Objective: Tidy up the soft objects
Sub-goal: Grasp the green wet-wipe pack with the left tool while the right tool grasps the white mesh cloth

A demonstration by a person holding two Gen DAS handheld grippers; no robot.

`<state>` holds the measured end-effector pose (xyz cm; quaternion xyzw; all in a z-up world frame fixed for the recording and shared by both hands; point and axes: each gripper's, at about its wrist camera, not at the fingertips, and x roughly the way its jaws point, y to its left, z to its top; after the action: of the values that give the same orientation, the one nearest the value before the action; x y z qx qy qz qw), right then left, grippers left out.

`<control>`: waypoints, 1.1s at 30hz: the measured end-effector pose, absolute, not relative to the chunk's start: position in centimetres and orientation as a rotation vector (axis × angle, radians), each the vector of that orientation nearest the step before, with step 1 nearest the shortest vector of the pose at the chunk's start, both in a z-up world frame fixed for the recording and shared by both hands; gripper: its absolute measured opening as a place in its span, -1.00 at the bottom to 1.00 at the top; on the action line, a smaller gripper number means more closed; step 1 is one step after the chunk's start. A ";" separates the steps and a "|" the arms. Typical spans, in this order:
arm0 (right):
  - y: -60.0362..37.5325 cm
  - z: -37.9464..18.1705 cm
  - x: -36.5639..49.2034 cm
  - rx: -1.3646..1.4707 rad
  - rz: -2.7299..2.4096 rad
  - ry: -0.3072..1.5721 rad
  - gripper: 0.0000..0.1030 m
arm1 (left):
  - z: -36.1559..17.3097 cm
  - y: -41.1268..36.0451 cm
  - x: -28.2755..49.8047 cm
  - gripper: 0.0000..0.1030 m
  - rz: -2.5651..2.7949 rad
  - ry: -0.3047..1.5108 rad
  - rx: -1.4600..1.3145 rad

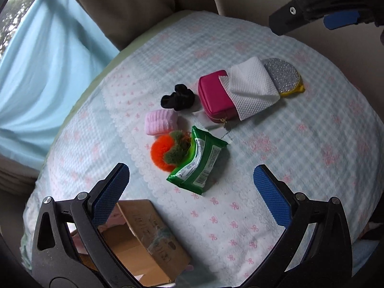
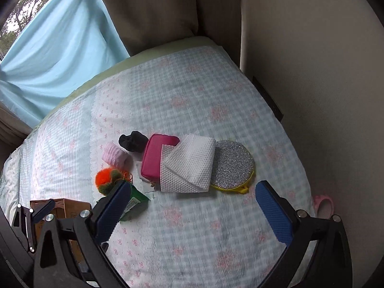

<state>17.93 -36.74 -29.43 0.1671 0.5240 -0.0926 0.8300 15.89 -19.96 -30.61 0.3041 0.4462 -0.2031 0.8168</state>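
Note:
Soft objects lie in a cluster on the quilted bedspread [image 1: 300, 144]: a green wipes pack [image 1: 198, 160], an orange and green pompom [image 1: 168, 152], a pink rolled cloth [image 1: 160, 122], a black scrunchie [image 1: 177, 99], a magenta pouch [image 1: 214, 98], a white textured cloth [image 1: 252, 87] and a silver glitter round pad [image 1: 283, 75]. My left gripper [image 1: 192, 192] is open and empty just above and before the wipes pack. My right gripper [image 2: 192, 213] is open and empty, hovering before the white cloth [image 2: 189, 165] and glitter pad [image 2: 231, 164].
An open cardboard box [image 1: 144, 242] sits at the bed's near left, behind my left finger; it also shows in the right wrist view [image 2: 64, 206]. A light blue curtain [image 1: 43, 72] hangs far left. Beige cushions [image 2: 156, 7] stand behind. A pink ring [image 2: 324, 206] lies at the right edge.

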 end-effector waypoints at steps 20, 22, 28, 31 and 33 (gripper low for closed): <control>-37.0 -44.3 23.8 0.421 -0.185 1.208 0.06 | -47.9 -22.9 20.3 0.10 -0.505 1.058 0.926; -36.8 -44.3 23.9 0.393 -0.195 1.200 -0.22 | -48.1 -23.1 20.1 -0.03 -0.510 1.044 0.937; -36.8 -43.9 23.6 0.369 -0.202 1.178 -0.66 | -48.3 -23.9 19.9 -0.23 -0.511 1.007 0.977; -36.8 -43.9 23.6 0.374 -0.196 1.174 -0.77 | -48.2 -23.7 20.1 -0.32 -0.518 1.012 0.960; -36.8 -43.9 23.6 0.375 -0.193 1.166 -0.81 | -48.0 -23.6 20.2 -0.38 -0.524 1.013 0.952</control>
<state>23.55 -36.83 -43.87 0.1755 0.5465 -0.0906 0.8138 20.20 -23.64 -48.04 0.4336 0.4610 -0.2386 0.7365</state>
